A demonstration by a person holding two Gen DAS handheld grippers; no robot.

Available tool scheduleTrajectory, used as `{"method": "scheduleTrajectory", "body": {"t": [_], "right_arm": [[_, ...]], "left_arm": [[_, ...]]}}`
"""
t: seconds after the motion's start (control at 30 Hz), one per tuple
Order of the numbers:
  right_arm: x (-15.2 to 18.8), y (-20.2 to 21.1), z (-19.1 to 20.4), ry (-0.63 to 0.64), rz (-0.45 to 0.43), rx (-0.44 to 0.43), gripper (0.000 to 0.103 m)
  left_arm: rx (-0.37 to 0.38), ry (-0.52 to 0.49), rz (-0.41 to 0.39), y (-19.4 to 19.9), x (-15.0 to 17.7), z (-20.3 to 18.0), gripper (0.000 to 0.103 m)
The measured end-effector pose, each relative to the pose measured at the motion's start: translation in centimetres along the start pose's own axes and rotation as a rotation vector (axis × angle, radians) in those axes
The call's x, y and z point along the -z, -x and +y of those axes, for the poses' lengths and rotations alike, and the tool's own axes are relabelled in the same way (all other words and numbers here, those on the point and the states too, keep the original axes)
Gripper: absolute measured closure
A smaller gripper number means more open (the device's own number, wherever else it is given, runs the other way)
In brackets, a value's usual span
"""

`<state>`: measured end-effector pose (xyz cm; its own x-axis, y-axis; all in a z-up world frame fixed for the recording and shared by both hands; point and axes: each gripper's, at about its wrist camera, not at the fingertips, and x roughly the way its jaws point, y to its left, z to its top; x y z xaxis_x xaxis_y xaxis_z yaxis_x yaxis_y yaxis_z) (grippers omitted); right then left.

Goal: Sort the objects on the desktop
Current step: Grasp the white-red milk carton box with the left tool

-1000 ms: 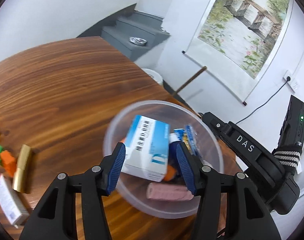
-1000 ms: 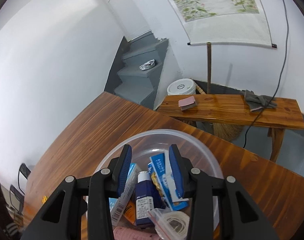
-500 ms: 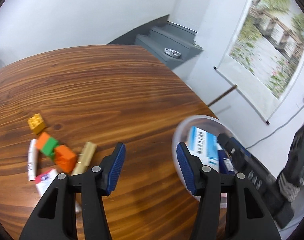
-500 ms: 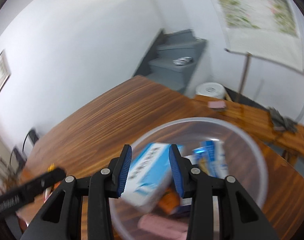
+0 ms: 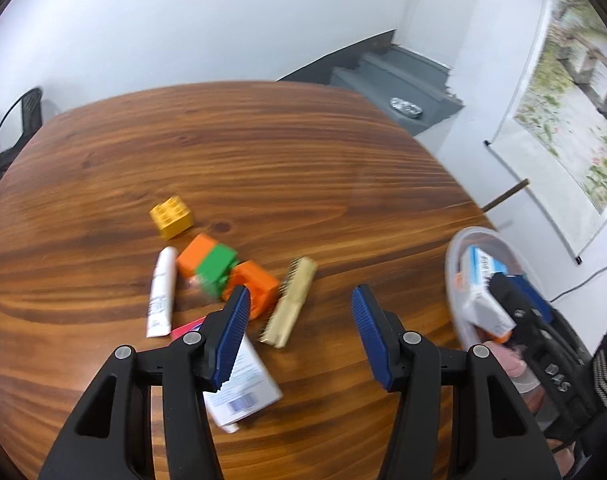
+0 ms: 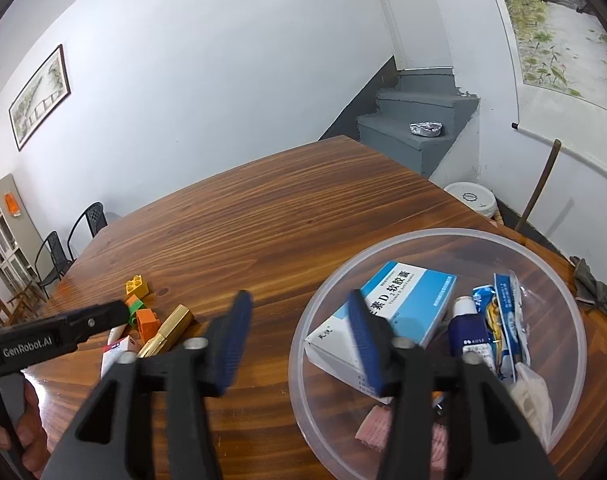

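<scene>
We count one clear plastic bowl (image 6: 435,240), round and shallow, near the table's right edge. In it lie one blue-and-white carton (image 6: 399,308), one dark blue tube (image 6: 465,332), one blue foil sachet (image 6: 503,320) and one pink ribbed piece (image 6: 373,426).

Left of the bowl, loose on the wood, we count one yellow studded brick (image 5: 171,216), two orange bricks (image 5: 195,254) with one green brick (image 5: 217,266) touching them, one white tube (image 5: 161,292), one gold ribbed case (image 5: 289,300) and one white box (image 5: 243,384).

Our left gripper (image 5: 301,336) stands open above that cluster, nothing between its blue pads. Our right gripper (image 6: 299,344) straddles the bowl's left rim, jaws opening, clasping nothing.

The table (image 5: 263,152) is glossy, dark-grained wood. Beyond the bowl are white walls, grey stairs (image 6: 419,120) and a hanging scroll painting (image 5: 571,116).
</scene>
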<state>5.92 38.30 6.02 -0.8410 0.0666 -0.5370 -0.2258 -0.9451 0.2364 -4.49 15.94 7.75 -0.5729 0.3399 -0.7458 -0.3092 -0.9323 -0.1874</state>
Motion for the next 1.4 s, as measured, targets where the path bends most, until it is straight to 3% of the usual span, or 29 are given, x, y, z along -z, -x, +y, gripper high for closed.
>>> {"method": "scheduleTrajectory", "body": {"t": [0.03, 0.07, 0.4, 0.6, 0.7, 0.9, 1.23, 1.37, 1.4], "right_arm": [[0.0, 0.1, 0.0, 0.003, -0.004, 0.007, 0.027], [0.1, 0.3, 0.2, 0.009, -0.014, 0.014, 0.025], [0.2, -0.2, 1.8, 0.094, -0.015, 0.032, 0.025], [0.4, -0.1, 2.2, 0.106, -0.02, 0.024, 0.025], [0.5, -0.4, 2.4, 0.111, -0.019, 0.022, 0.025], [0.9, -0.7, 2.9, 0.13, -0.019, 0.038, 0.025], [1.9, -0.8, 4.7, 0.194, -0.034, 0.053, 0.025], [1.9, -0.8, 4.8, 0.181, -0.027, 0.048, 0.025], [1.9, -0.9, 4.9, 0.177, -0.022, 0.05, 0.025]], "left_arm": [[-0.003, 0.018, 0.018, -0.2, 0.1, 0.7, 0.046], [-0.002, 0.032, 0.032, -0.3, 0.4, 1.3, 0.046], [-0.078, 0.151, 0.088, -1.7, 2.7, 5.6, 0.046], [-0.091, 0.126, 0.095, -1.8, 3.1, 5.1, 0.045], [-0.1, 0.134, 0.093, -2.1, 3.2, 5.0, 0.037], [-0.086, 0.133, 0.109, -2.6, 3.5, 5.2, 0.036], [-0.102, 0.056, 0.057, -1.8, 4.4, 5.1, 0.036], [-0.09, 0.013, 0.05, -1.5, 4.8, 5.1, 0.052], [-0.09, 0.0, 0.041, -1.3, 5.0, 5.1, 0.052]]}}
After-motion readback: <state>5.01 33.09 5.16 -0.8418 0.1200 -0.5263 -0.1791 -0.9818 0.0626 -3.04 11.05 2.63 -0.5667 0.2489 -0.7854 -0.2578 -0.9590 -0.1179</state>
